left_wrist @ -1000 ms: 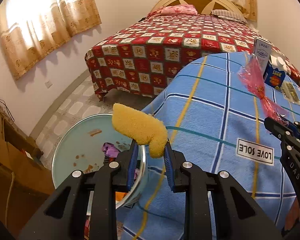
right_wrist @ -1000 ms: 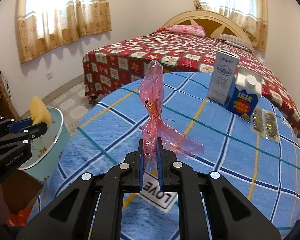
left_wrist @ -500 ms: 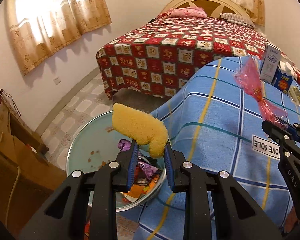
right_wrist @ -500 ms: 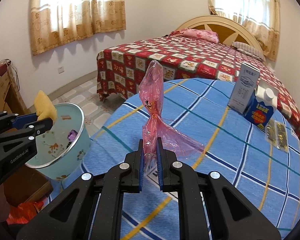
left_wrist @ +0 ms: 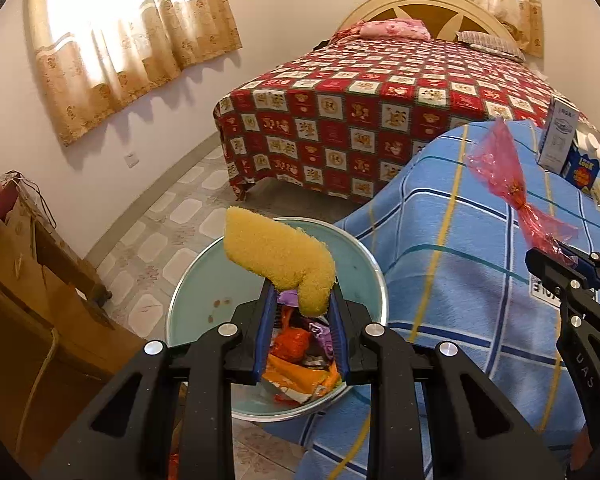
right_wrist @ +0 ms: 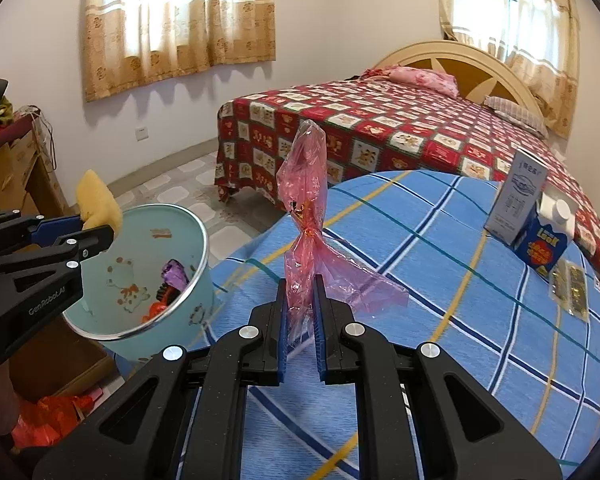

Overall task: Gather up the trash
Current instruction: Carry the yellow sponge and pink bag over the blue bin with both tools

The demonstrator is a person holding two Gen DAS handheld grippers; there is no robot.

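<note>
The left gripper (left_wrist: 300, 300) is pinching a yellow sponge (left_wrist: 278, 258) between its blue pads, and the sponge is sticking up and out over the open mouth of the pale green trash bin (left_wrist: 364, 248). Looking along that gripper, the view is going straight down into the bin, where orange and purple wrappers (left_wrist: 300, 344) are lying heaped at the bottom; the bin is standing on the tiled floor just beside the hanging edge of the blue checked cloth (left_wrist: 460, 280). The right gripper (right_wrist: 300, 312) is gripping a twisted pink plastic bag (right_wrist: 304, 208) with its jaws nearly together, and the bag is standing upright above the cloth. Its camera is giving the side of things: the bin's outer wall (right_wrist: 198, 312) with a cartoon print inside, and the sponge (right_wrist: 98, 204) held above the rim nearest the left gripper (right_wrist: 100, 228). Only here are a white carton (right_wrist: 518, 202), a blue carton (right_wrist: 546, 242) touching it, and two foil packets (right_wrist: 570, 284) showing clearly on the far side of the cloth.
</note>
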